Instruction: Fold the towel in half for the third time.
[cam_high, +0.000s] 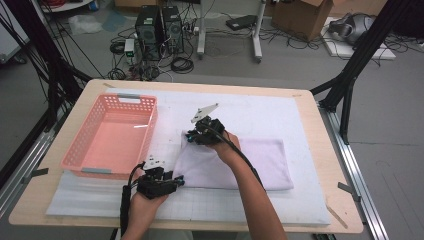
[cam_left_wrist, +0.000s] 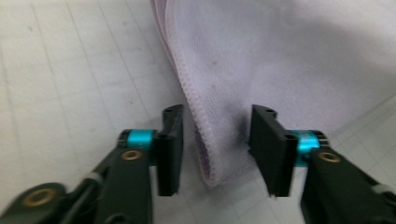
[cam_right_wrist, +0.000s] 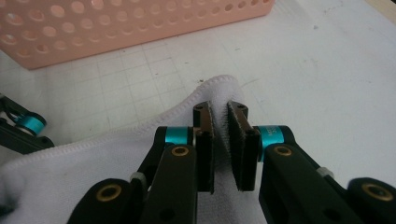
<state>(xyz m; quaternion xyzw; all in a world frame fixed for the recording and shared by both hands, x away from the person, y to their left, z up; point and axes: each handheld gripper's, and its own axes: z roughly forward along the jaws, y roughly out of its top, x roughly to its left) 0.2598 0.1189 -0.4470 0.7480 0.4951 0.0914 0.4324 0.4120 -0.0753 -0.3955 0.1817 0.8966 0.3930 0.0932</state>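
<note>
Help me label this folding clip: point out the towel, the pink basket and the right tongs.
towel (cam_high: 265, 162), high view, on its flat middle part.
pink basket (cam_high: 77, 145), high view, on its left wall.
right tongs (cam_right_wrist: 220, 122), right gripper view, midway between the tips, which pinch the towel's corner.

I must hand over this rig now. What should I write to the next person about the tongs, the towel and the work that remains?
Left tongs: open, jaws standing on either side of the near corner of the lilac towel, pads not pressing it.
Right tongs: shut on the towel's far left corner, which is lifted a little off the white mat.
Towel: lies folded on the mat, right of the pink basket; the basket has nothing in it.
Done: towel folded at least once, it seems; one corner gripped.
Left, probably: grip the near corner too, finish the fold, perhaps move the towel into the basket.
</note>
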